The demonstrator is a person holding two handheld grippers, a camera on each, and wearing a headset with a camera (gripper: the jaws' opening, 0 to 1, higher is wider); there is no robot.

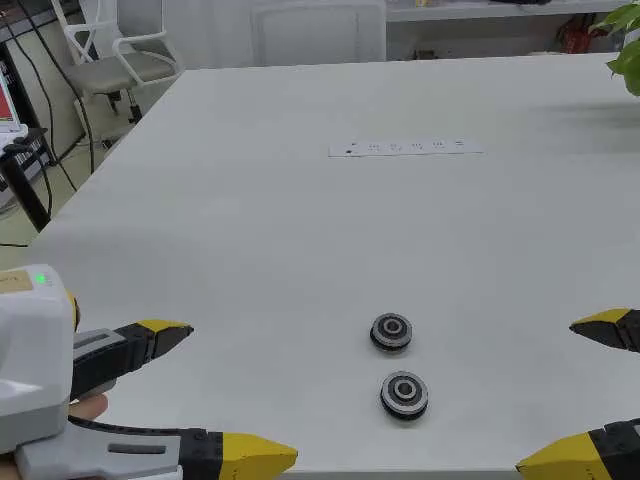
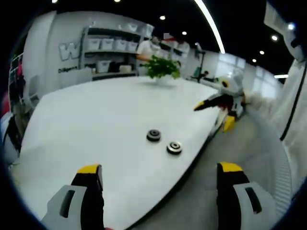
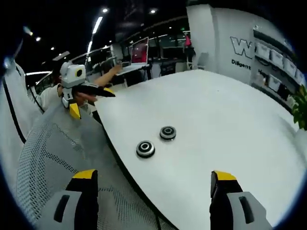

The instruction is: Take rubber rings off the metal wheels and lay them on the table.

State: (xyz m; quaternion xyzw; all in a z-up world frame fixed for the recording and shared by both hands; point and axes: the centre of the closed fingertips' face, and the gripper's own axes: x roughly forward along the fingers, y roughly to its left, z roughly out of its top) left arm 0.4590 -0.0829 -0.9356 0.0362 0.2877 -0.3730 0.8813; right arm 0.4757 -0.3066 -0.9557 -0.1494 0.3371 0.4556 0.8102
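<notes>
Here, metal wheels (image 1: 391,332) (image 1: 404,394), between both hand-held grippers (image 1: 242,392) (image 1: 545,396)

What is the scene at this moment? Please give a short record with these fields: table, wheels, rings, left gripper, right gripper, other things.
table: large, white
wheels: two, lying flat near the front edge, close together but apart; far wheel, near wheel
rings: a dark band around each wheel, seemingly not yet taken off
left gripper: open, holds nothing, left of the wheels
right gripper: open, holds nothing, right of the wheels
other things: power strip farther back on the table; chair beyond the far left corner; plant at far right
</notes>
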